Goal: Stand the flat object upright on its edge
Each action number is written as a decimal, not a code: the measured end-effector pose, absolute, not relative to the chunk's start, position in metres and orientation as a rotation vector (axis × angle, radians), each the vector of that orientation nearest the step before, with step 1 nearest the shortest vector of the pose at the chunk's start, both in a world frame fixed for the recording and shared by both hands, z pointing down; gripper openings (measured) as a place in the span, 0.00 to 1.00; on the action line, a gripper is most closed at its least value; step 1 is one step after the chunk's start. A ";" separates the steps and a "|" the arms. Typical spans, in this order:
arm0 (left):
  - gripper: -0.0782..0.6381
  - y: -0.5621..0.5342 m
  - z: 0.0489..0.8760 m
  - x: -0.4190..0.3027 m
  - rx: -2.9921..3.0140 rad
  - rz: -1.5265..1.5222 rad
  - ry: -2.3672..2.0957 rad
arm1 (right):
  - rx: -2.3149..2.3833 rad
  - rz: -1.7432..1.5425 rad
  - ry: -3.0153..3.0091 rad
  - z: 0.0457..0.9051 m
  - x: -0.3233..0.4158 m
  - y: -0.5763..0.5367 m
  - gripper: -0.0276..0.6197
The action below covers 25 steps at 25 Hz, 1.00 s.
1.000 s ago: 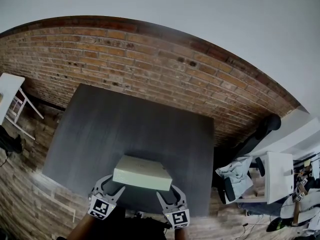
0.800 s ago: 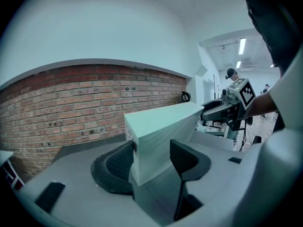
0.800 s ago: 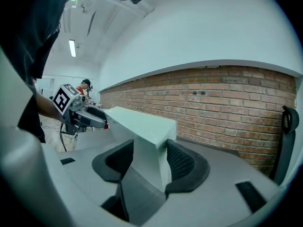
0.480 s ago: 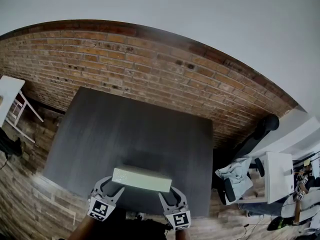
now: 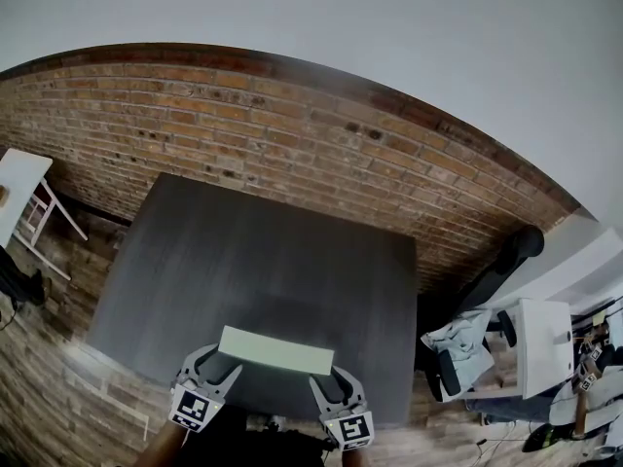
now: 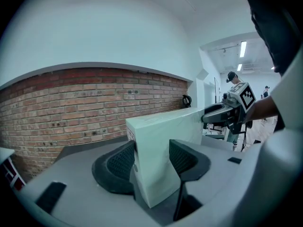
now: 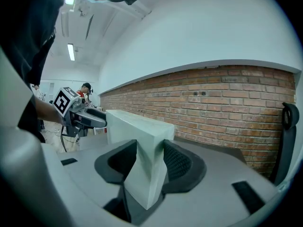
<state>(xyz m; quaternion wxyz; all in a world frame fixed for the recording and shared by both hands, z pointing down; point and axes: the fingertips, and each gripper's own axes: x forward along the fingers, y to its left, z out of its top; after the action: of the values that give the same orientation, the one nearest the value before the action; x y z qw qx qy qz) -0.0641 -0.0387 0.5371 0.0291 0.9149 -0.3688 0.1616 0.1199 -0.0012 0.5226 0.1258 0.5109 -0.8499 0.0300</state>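
**upright box pinched at both ends: the release is where it can topple**

the pale green box [image 5: 276, 349] stands on its long narrow edge and spans the gap between the two tools, with its broad faces vertical. the left gripper [image 5: 219, 362] pinches one end, and its ribbed pads [image 6: 120, 159] press on both broad faces. the right gripper [image 5: 331, 378] pinches the other end the same way. its jaws have just been closing, with the box between them, and its pads [image 7: 176, 162] now sit against the faces. both tools point along the dark table [image 5: 263, 251] towards the brick wall [image 5: 292, 134], tipped slightly downward.

no view shows whether the lower edge rests fully on the table. that is probably the main risk: if the jaws spread while the edge hangs just above the surface, or touches at one corner only, the box will likely drop, rock and fall flat.

a second risk is uneven letting go. if one tool opens before the other, the pinched end could act as a pivot and the free end could swing sideways.

a third risk is drag. the ribbed pads may cling to the faces, so pulling a tool back before its jaws are well spread could tug the box over towards the person. the box stands close in front of the tools, near the table's near edge, so a fall that way might take it off the table.

the narrow base gives little margin against any sideways nudge.
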 end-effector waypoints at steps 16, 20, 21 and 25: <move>0.40 -0.074 0.530 -0.072 2.795 0.405 -1.145 | 1.500 0.217 -2.428 0.516 0.118 -0.032 0.32; 0.40 -0.086 0.530 -0.077 2.767 0.387 -1.152 | 1.486 0.211 -2.427 0.514 0.116 -0.046 0.32; 0.40 -0.090 0.531 -0.077 2.759 0.387 -1.153 | 1.487 0.209 -2.427 0.514 0.116 -0.050 0.32; 0.40 -0.104 0.535 -0.077 2.756 0.365 -1.142 | 1.491 0.215 -2.425 0.514 0.114 -0.066 0.32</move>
<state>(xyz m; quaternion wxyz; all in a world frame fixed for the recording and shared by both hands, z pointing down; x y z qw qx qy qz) -0.0775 -0.1041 0.5346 0.0681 0.9149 -0.3791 0.1210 0.1145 -0.0656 0.5140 0.1429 0.5171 -0.8406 0.0744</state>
